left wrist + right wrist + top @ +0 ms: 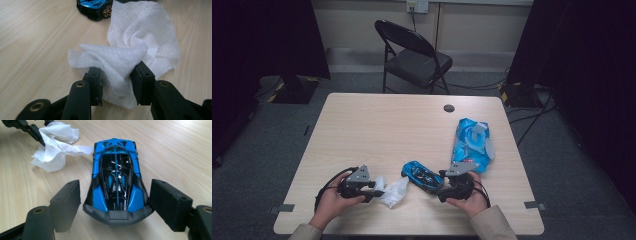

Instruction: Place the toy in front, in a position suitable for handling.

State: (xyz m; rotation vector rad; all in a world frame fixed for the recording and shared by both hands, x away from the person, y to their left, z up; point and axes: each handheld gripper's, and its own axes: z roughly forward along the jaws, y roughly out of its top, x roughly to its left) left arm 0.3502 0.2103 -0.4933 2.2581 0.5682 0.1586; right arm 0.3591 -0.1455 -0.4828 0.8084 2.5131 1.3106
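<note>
At the table's near edge, your left gripper [116, 77] pinches the white wipe [130, 53], bunched beside the blue toy car [116, 180]. Your right gripper [113, 202] stands wide, pads clear of the car's flanks. Risk: unrestrained, the car may roll away under wiping pressure; a loosely bunched wipe may slip free.
</note>
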